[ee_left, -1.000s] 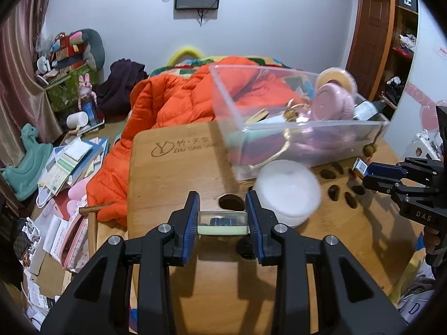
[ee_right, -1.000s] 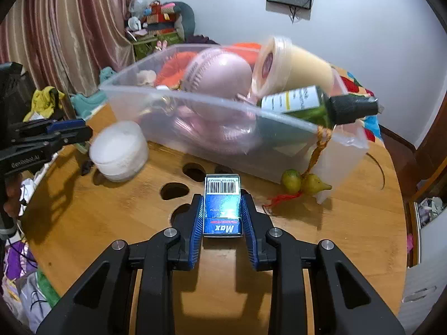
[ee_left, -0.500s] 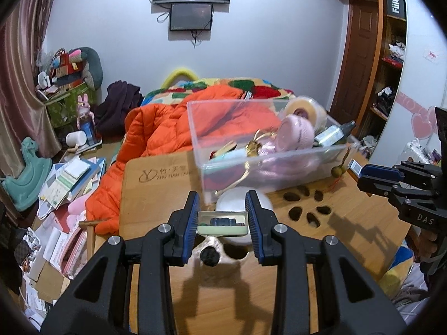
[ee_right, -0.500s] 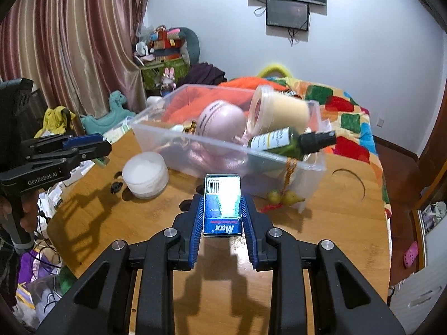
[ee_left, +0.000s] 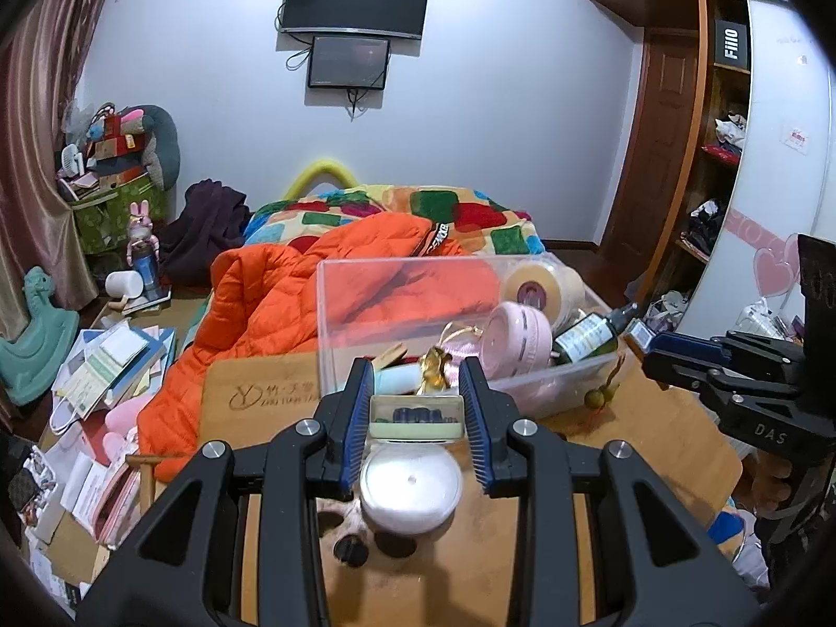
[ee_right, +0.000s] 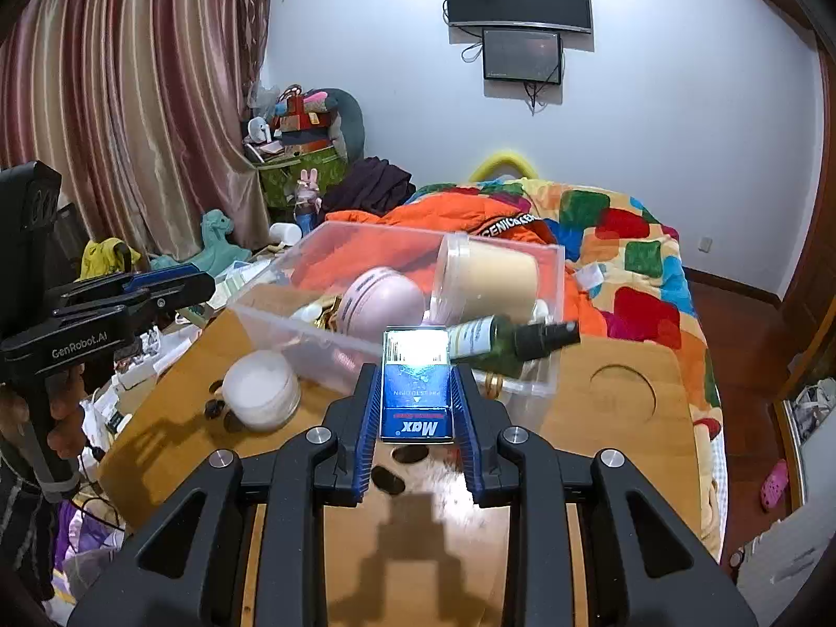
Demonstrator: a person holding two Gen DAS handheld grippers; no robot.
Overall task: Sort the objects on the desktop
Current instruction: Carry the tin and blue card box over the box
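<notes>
Right tongs around blue box, above table.

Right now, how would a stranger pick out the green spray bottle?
Find the clear plastic bin on the wooden table. At the bin's near right corner lies the green spray bottle, tipped on its side with its black nozzle poking over the rim. It alone there is dark green glass with a white label.
</notes>
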